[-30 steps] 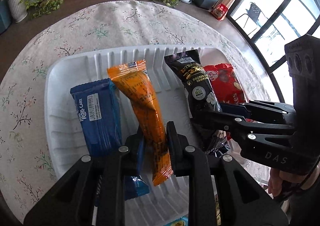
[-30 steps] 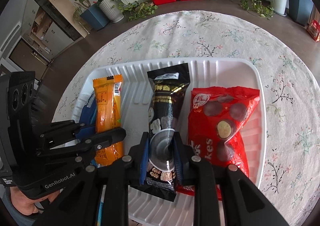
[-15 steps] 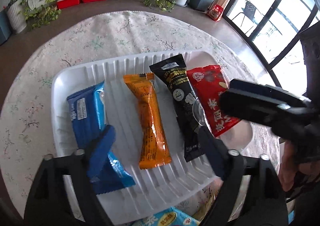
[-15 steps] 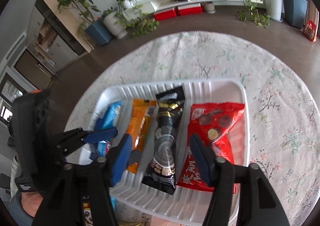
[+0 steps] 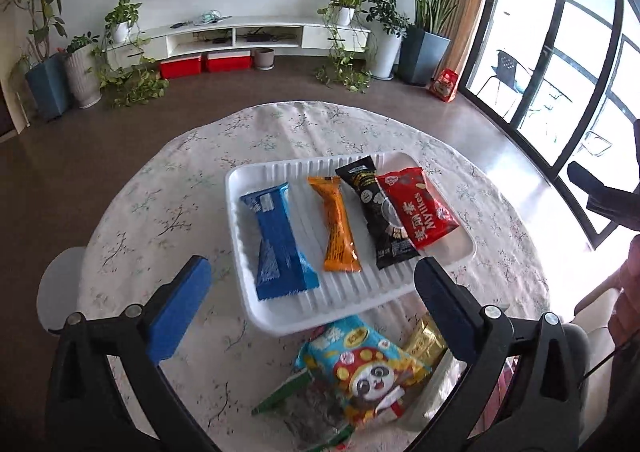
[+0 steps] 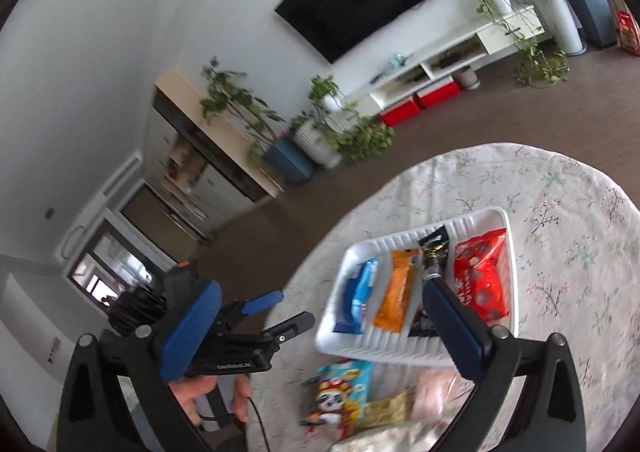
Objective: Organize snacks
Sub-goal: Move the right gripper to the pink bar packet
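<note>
A white ribbed tray (image 5: 256, 312) on the round table holds a blue packet (image 5: 276, 236), an orange packet (image 5: 338, 226), a black packet (image 5: 380, 212) and a red bag (image 5: 420, 208), side by side. My left gripper (image 5: 308, 300) is open and empty, held back above the tray's near edge. My right gripper (image 6: 324, 332) is open and empty, raised and tilted; the tray (image 6: 400, 352) shows between its fingers. The left gripper also shows in the right wrist view (image 6: 280, 312), open.
Loose snacks lie on the tablecloth in front of the tray: a panda-printed packet (image 5: 360, 368), a gold packet (image 5: 424, 344) and a green-edged packet (image 5: 288, 396). A white chair seat (image 5: 60, 284) sits at the table's left edge.
Both grippers let go of their packets, opened wide and pulled back and up from the tray. The orange and black packets stay lying in the tray.
</note>
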### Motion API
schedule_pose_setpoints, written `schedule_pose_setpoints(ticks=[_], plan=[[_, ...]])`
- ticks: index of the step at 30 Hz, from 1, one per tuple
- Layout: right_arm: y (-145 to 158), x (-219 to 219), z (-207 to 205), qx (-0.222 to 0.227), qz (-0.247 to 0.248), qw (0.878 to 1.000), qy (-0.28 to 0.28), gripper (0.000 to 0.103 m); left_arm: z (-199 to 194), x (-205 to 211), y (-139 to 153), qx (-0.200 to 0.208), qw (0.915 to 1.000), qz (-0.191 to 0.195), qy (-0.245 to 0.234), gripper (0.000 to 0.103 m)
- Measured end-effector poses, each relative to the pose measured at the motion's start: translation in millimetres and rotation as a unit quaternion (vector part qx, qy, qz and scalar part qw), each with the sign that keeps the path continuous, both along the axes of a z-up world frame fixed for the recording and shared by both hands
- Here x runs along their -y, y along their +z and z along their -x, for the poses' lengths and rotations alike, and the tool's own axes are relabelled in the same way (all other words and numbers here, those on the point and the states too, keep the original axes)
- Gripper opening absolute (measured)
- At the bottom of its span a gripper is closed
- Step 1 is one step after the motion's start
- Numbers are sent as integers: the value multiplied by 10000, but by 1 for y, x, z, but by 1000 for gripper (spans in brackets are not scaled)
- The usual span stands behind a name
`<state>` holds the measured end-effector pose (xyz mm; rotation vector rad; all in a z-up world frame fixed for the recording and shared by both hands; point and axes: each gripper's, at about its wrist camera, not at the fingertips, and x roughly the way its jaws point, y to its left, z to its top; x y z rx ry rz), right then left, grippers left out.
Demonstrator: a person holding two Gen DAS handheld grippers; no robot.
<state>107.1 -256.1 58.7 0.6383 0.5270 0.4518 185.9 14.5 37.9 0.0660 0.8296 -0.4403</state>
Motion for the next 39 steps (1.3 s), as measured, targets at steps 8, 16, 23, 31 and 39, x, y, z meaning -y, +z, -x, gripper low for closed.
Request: schedule_pose_setpoints(ticks=[8,16,23,31,39], plan=[[-18,-7,90,96,471,9975,-523,103,83,-60,-39,-458,9908,881,918,103],[-69,-25,123,-807,1101,9878,-748,97,126,-58,-81,-849,9883,798,985,103],[-109,-49,124,-1401,1660,9736,-699,84,148,-48,-80,-684,9912,736,863,101],[-133,-61,113,-1881,1782,9643,-543,66,152,-22,-68,-450,9967,652,168,101],[-141,-72,105,-2172,2027,9536,-479,62,153,-19,-64,-349,9975,618,45,89]])
